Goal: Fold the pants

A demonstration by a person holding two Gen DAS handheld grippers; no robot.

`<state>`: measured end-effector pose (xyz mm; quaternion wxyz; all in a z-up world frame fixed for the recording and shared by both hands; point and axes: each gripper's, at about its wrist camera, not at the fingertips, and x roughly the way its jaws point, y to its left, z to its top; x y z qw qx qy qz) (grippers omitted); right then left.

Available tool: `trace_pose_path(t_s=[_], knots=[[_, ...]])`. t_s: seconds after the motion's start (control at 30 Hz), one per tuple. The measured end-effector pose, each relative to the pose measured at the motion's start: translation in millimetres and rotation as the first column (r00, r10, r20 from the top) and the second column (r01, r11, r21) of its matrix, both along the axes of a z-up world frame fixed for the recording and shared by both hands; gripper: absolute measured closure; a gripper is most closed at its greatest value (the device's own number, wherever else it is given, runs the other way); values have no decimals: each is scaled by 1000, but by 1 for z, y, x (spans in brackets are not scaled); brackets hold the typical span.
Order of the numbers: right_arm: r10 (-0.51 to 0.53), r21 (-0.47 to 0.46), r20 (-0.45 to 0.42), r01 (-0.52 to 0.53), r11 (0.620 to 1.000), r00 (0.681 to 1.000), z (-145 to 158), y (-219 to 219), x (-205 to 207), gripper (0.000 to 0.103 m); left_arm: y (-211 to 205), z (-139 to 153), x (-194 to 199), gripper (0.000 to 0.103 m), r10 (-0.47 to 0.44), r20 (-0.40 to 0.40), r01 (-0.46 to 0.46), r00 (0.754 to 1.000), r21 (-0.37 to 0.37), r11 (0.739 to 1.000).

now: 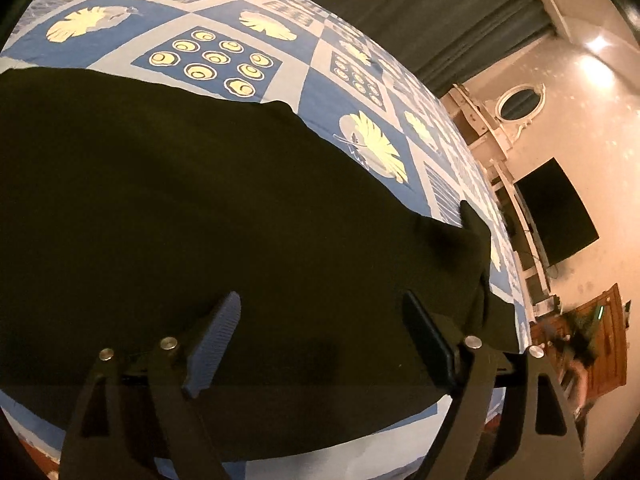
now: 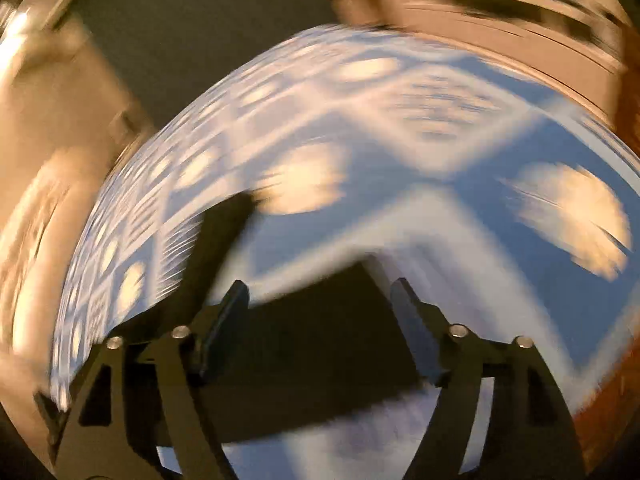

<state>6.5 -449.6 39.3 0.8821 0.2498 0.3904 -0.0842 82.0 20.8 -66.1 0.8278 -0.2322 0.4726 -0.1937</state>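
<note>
Left tool (image 1: 320,312), fingers apart, hovers right over the black pants (image 1: 180,200); right tool (image 2: 320,296), also apart, sits at their edge.

My left gripper (image 1: 320,308) has black arms, a ribbed blue finger pad (image 1: 216,344) and silver pivot pins. Below it lie plain black fabric pants (image 1: 180,200) on a blue and pale-grey checked bedsheet (image 1: 320,88) printed with cream leaves, ringed ovals and scribbled stripes. Beyond hangs a dark grey-green curtain (image 1: 440,8).
</note>
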Motion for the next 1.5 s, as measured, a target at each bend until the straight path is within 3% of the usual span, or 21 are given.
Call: trace_pose_path(t_s=[0.13,0.23,0.4,0.43,0.47,0.5,0.57,0.67,0.83,0.97,1.1,1.27,1.43,1.5], knots=[[164,-130,-128,-180,975,978,-15,87,123,23,-7,0,-7,20,-28,35,26,999,55,998],[130,-316,-273,-217,924,953,-37,127,185,23,-12,1,-9,20,-47,50,42,998,97,994],[25,-486,-443,-264,833,896,-77,139,224,23,-10,0,-8,18,-45,45,42,998,79,996],[25,-475,-443,-258,841,896,-79,134,222,24,-10,0,-8,18,-46,45,42,998,77,996],[16,-462,-436,-239,854,900,-80,128,215,30,-10,-1,-8,18,-47,47,43,998,75,996],[12,-443,-429,-221,869,903,-79,121,210,40,-10,-1,-9,18,-48,50,44,998,76,996],[19,-405,-410,-201,892,912,-74,107,198,69,-11,-1,-10,18,-52,57,47,997,86,995],[51,-325,-348,-171,930,936,-57,90,172,92,-14,-1,-11,18,-56,65,48,996,109,993],[47,-181,-145,-73,981,988,-13,49,95,95,-17,2,-11,18,-39,52,33,998,115,993],[-12,-41,-29,11,999,1000,0,5,23,95,-15,7,-12,18,-19,22,18,1000,77,997],[-90,143,-10,91,986,996,-30,-33,-47,95,-26,20,-22,18,-24,20,24,1000,-6,1000],[-148,329,-36,151,932,988,-84,-53,-75,95,-72,35,-44,18,-98,72,104,993,-80,991],[-169,392,-23,164,905,985,-103,-54,-80,95,-122,22,-60,18,-156,37,161,987,-192,968],[-174,433,-11,162,887,985,-107,-55,-81,90,-141,10,-62,18,-167,-9,159,986,-244,957]])
